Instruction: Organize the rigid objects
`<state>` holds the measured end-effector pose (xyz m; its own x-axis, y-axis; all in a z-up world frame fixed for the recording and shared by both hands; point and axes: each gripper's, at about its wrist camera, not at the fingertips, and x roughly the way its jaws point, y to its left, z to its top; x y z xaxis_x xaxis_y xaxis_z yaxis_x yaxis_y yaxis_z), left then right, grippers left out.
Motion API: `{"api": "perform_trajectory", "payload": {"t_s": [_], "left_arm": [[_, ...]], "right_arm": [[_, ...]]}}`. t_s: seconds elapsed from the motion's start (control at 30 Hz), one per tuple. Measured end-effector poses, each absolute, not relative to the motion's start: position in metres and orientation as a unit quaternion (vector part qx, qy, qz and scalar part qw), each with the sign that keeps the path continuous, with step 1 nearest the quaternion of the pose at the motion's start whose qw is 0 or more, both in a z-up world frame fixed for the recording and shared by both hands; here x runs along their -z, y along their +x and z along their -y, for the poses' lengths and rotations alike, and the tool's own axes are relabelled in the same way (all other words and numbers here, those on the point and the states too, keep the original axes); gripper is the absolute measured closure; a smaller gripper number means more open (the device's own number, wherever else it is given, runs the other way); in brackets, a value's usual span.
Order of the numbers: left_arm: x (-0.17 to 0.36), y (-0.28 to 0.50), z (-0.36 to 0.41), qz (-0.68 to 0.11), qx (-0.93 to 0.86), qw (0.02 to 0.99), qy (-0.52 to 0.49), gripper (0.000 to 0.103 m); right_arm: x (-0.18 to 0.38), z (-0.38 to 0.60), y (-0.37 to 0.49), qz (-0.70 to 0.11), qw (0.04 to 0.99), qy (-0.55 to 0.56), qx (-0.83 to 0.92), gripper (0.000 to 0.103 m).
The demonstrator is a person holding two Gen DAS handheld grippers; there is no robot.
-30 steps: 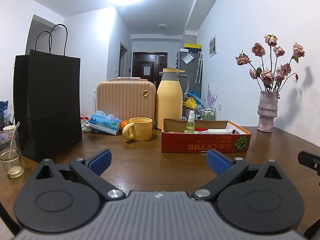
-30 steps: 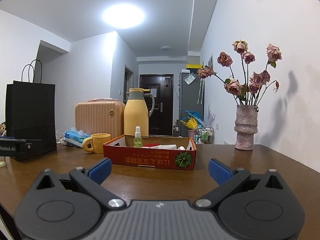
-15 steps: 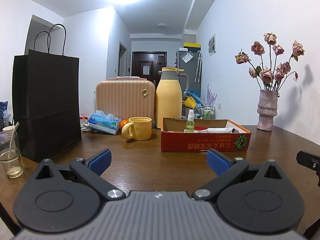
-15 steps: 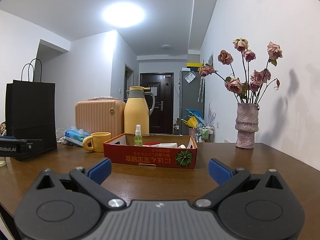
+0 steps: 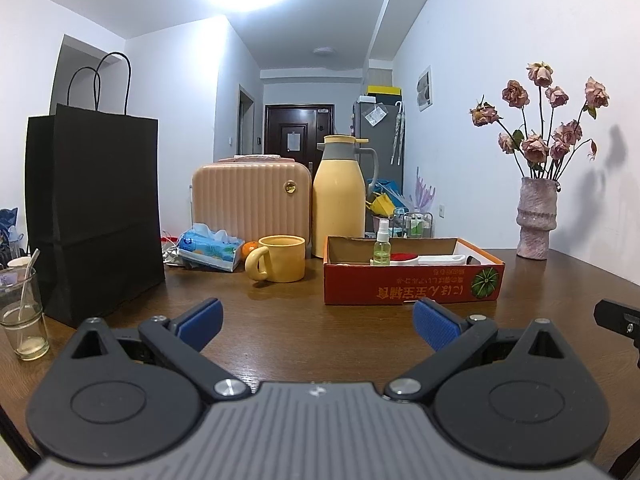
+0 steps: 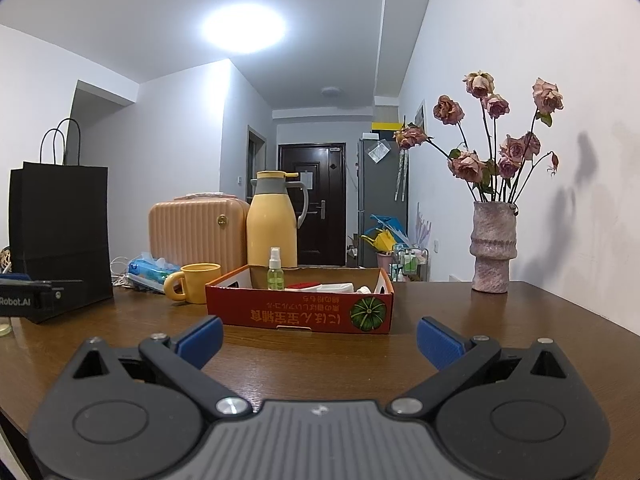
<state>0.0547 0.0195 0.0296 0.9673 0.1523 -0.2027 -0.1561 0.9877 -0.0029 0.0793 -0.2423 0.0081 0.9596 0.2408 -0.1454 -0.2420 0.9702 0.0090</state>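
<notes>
You've got both claws wide, holding nothing: left gripper [image 5: 316, 318], right gripper [image 6: 318, 336], low over the wood table [image 5: 280, 320]. Spray bottle [image 5: 381, 242] stands upright w/ other bits in the red box [image 5: 412, 286], centre-far, prob. the sorting spot. Yellow mug [image 5: 280, 258] sits left of it. Hallway beyond.

Red box [image 5: 412, 290] (green pumpkin print), yellow mug [image 5: 280, 264], blk bag [image 5: 94, 216].

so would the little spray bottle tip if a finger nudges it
Probably. The spray bottle is tall and narrow and stands upright in the box, so a high nudge could topple it. It looks small and probably light, and its smooth round body may slip or roll.
</notes>
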Motion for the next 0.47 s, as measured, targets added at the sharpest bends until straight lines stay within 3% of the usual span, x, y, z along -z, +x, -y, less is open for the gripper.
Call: {"api": "perform_trajectory", "payload": {"t_s": [0.47], "left_arm": [[-0.0279,0.0558,-0.0192,-0.104,-0.075,0.992,-0.008,0.000]], "right_arm": [[-0.0039,0.2425,0.0844,-0.079,0.989,-0.001,-0.123,0.000]]}}
